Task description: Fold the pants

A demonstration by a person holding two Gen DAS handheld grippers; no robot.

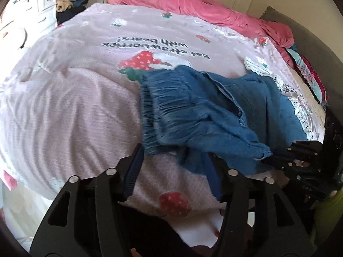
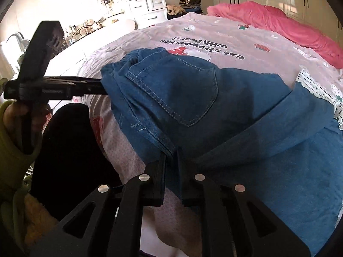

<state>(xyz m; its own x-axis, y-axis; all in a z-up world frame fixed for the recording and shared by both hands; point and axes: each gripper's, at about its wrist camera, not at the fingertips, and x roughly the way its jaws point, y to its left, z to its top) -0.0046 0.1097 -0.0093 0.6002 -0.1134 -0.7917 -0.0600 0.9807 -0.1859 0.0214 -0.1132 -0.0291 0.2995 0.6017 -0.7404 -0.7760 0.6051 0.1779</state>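
Observation:
Blue denim pants (image 1: 203, 111) lie crumpled on a pink strawberry-print bedcover (image 1: 75, 98), with the gathered waistband toward the left. My left gripper (image 1: 174, 162) is open, its fingers wide apart at the near edge of the waistband, with a fold of denim lying between them. In the right wrist view the pants (image 2: 193, 98) show a back pocket. My right gripper (image 2: 171, 160) is shut on the pants' seam edge. The right gripper also shows in the left wrist view (image 1: 300, 158), and the left gripper shows in the right wrist view (image 2: 85, 85) at the waistband.
A rumpled pink blanket (image 1: 203, 6) lies along the far side of the bed. White drawers (image 2: 148, 8) and stacked clothes (image 2: 190, 3) stand beyond the bed. A pile of colourful clothes (image 1: 306, 70) sits at the right bed edge.

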